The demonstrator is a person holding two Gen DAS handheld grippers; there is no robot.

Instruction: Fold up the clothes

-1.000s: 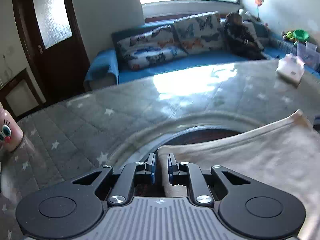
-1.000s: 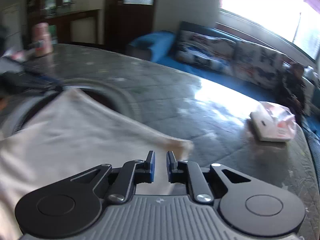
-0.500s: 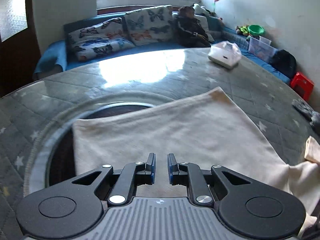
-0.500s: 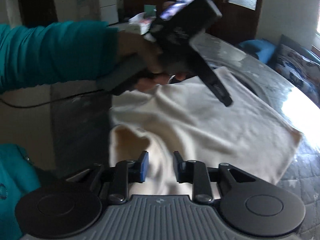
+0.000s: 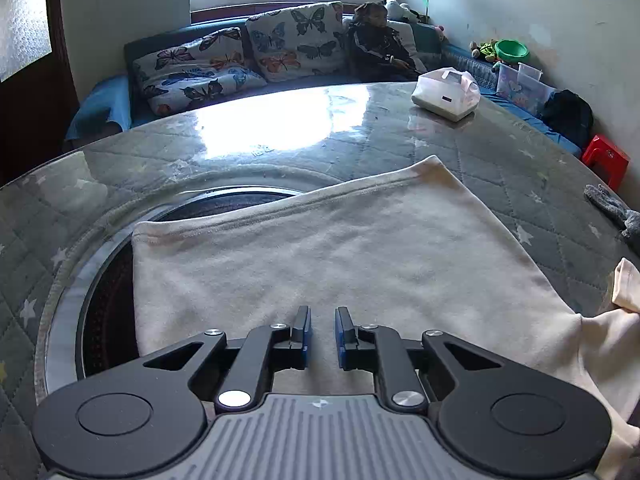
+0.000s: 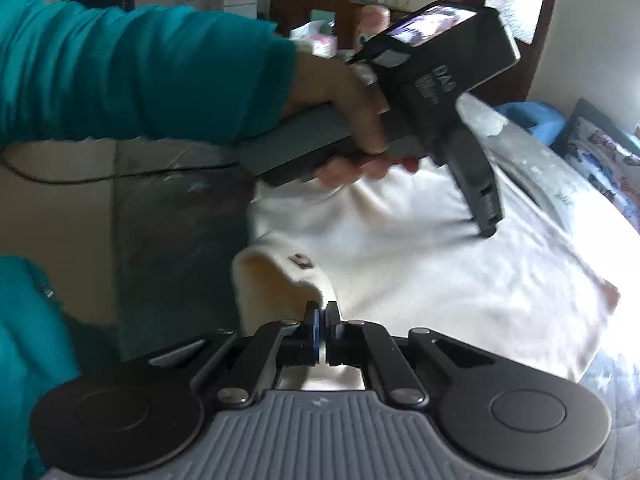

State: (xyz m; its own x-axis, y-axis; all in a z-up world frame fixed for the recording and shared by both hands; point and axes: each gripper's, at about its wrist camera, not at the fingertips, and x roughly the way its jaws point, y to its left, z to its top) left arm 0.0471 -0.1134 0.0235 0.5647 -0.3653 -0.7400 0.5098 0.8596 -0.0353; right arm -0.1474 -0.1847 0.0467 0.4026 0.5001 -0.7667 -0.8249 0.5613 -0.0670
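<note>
Garment: a cream knitted cloth garment (image 5: 328, 256) lies spread flat on the grey star-quilted round worktop (image 5: 472, 152), its left part covering the dark round inset (image 5: 100, 312) in the worktop's middle.
Edges: the garment's far hem runs straight to a corner toward the white tissue pack (image 5: 446, 90); a sleeve end (image 5: 626, 286) is turned up on the garment's right.
Open room: bare quilted worktop lies beyond the far hem and right of the garment.
Left claw (image 5: 322, 334): fingers slightly apart with nothing between them, hanging over the garment's near part.
Right claw (image 6: 322, 322): has just closed and is pinched together on a raised fold at the garment's neck edge.
</note>
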